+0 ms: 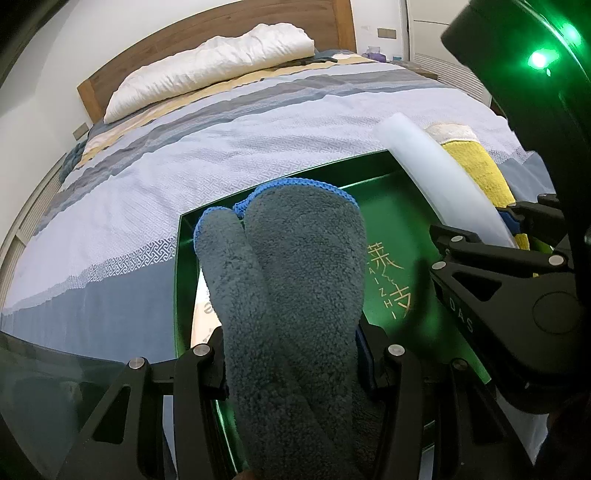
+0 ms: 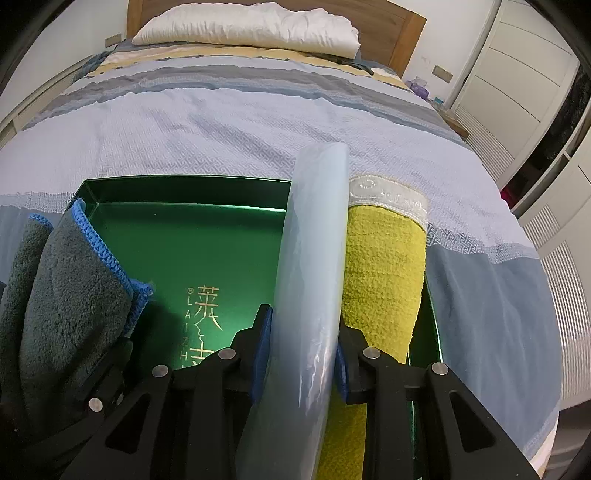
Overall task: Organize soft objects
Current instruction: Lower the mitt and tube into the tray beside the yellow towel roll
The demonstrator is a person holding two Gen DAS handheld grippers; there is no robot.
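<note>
A green tray [image 1: 402, 206] [image 2: 184, 236] with gold lettering lies on the bed. My left gripper [image 1: 291, 365] is shut on a rolled grey towel with blue trim [image 1: 295, 280], held over the tray's left side; the towel also shows at the left of the right wrist view [image 2: 74, 295]. My right gripper [image 2: 301, 358] is shut on a pale translucent roll [image 2: 314, 266], over the tray's right part; the roll also shows in the left wrist view [image 1: 436, 173]. A rolled yellow-green towel [image 2: 384, 273] [image 1: 480, 170] lies just right of the roll at the tray's right edge.
The bed has a striped blue, grey and cream cover [image 1: 221, 147] [image 2: 221, 122]. A white pillow [image 1: 207, 66] [image 2: 251, 26] lies by the wooden headboard. White wardrobe doors [image 2: 517, 74] stand to the right of the bed.
</note>
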